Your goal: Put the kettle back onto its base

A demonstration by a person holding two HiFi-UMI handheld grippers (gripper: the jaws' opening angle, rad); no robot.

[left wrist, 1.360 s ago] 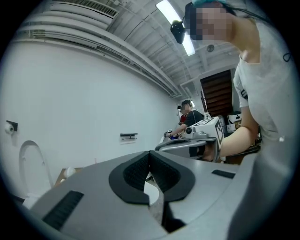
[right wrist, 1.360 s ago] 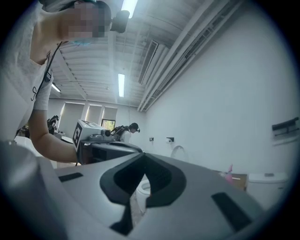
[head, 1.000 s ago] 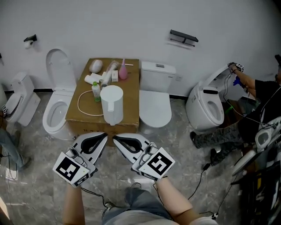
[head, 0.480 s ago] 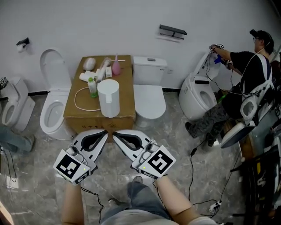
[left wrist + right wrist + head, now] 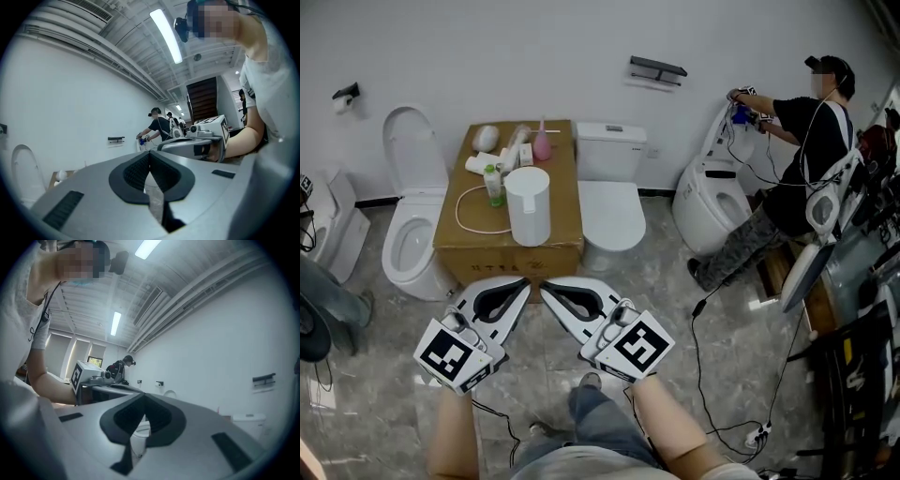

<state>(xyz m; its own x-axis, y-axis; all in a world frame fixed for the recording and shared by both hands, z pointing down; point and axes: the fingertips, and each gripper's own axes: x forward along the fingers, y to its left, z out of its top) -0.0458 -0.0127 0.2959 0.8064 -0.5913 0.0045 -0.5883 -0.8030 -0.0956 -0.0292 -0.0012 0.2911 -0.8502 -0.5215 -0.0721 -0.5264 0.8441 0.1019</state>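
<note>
Left hand-held gripper (image 5: 524, 282): we hold it level and closed, its dark pads (image 5: 134, 172) pressed together with nothing between them.
Right hand-held gripper (image 5: 546, 290): we hold this one closed and empty too, its pads (image 5: 129, 416) meeting at the tip.
Pair: the two tips sit near each other without touching, over the grey floor (image 5: 384, 375) and just short of the front of the cardboard box (image 5: 508, 257).
Kettle (image 5: 528, 204): white and upright, it stands on top of the box near the front edge, ahead of both tips and apart from them.
Base: we cannot tell whether one lies under the kettle.
Cord (image 5: 465, 212): a white loop lies on the box top, left of the kettle.
Other things on the box: a green bottle (image 5: 494, 185) stands just left of the kettle, and a pink bottle (image 5: 542, 143) stands at the back.
Surroundings: we see a toilet (image 5: 408, 234) on the box's left, another (image 5: 609, 202) on its right, and a person (image 5: 797, 127) at the far right, well apart.
</note>
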